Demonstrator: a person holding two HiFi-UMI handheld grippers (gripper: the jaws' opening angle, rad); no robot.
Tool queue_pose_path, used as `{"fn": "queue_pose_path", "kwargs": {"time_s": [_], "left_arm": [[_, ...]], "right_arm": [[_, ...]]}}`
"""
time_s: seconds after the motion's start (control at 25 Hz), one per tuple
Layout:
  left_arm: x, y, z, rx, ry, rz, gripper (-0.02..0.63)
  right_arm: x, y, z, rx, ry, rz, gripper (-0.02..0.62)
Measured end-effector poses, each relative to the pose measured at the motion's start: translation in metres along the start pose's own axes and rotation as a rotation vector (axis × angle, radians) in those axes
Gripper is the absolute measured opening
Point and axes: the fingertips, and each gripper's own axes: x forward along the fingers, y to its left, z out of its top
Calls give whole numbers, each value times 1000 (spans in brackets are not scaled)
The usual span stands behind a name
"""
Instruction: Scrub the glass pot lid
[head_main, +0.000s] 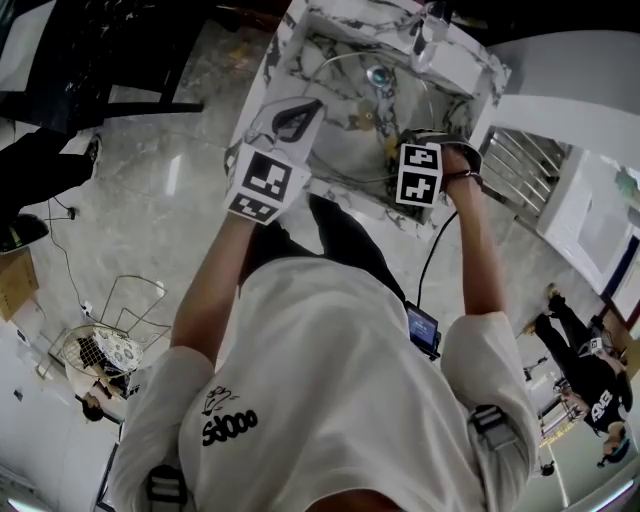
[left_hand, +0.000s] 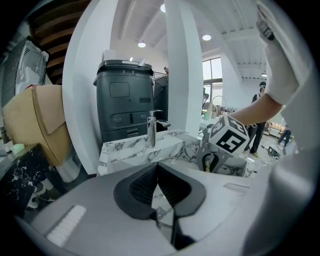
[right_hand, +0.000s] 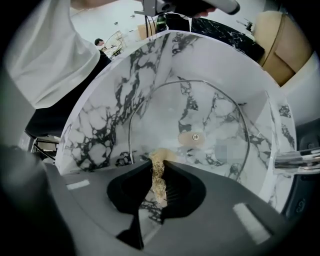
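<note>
A large glass pot lid with a metal rim leans inside the marble sink, its underside and beige knob plate facing my right gripper. In the right gripper view, the right gripper is shut on a beige fibrous scrubber that touches the glass near the lower rim. At the sink's left edge my left gripper is shut on the lid's rim; the thin metal edge crosses between its jaws. In the head view the right gripper points into the basin.
A chrome faucet stands on the sink's back ledge. Behind it are a white column, a dark grey bin and a cardboard box. A wire basket sits on the floor; people stand at right.
</note>
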Motion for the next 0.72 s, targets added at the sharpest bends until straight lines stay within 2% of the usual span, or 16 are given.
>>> {"fn": "queue_pose_path", "kwargs": {"time_s": [0.28, 0.72], "left_arm": [[-7, 2, -3, -5, 3, 20, 11], [-33, 20, -11, -39, 3, 92, 11]], "right_arm": [[-2, 29, 28, 45, -115, 153, 52], [-16, 32, 97, 18, -312, 259, 52]]}}
